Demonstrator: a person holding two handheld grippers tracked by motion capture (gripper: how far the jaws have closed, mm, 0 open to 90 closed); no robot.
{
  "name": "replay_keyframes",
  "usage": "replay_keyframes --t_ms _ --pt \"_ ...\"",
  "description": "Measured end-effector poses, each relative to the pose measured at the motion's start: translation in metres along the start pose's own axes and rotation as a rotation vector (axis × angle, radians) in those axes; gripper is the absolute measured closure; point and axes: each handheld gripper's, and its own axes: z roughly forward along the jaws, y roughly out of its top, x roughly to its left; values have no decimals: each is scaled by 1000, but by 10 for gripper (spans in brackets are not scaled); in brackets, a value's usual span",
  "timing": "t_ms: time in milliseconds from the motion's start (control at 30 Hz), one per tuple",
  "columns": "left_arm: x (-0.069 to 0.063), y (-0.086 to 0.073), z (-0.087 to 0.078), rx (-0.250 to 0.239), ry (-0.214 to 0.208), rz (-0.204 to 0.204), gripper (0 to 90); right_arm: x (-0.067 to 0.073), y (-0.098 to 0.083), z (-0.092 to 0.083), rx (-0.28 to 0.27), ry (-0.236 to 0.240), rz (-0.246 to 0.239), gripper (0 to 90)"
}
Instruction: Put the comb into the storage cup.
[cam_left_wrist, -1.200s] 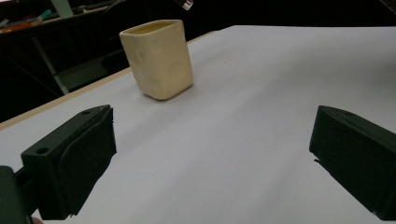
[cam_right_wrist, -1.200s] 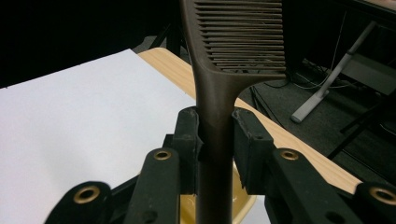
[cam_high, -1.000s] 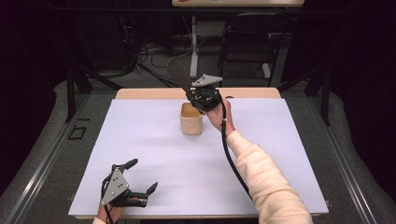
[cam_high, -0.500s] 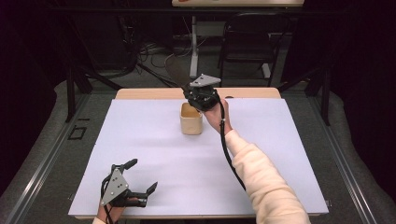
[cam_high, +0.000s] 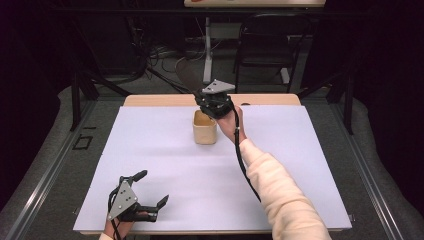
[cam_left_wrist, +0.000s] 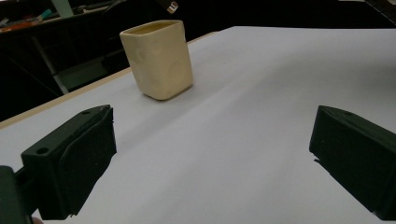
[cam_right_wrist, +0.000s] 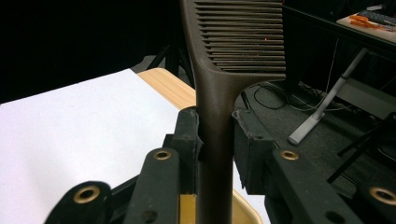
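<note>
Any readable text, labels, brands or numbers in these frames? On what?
None readable.
Cream cup: plain, no print.
Dark comb clamped in the right gripper: no brand mark visible.
Left gripper, open: no lettering.
White table cover: blank.
Background clutter: too small and dark to read.

Bright white table (cam_high: 300, 150) under overhead light; dark, dim surroundings; soft shadows; near jaws blurred.

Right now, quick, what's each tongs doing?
Left tongs: open, holding nothing, low over the white table.
Right tongs: shut on the comb, above the cup.
</note>
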Motion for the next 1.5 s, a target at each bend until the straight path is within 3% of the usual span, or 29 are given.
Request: replay_keyframes --t_ms 1500 --pt "-1 0 -1 0 4 6 5 4 -11 19 -5 24 5 726"
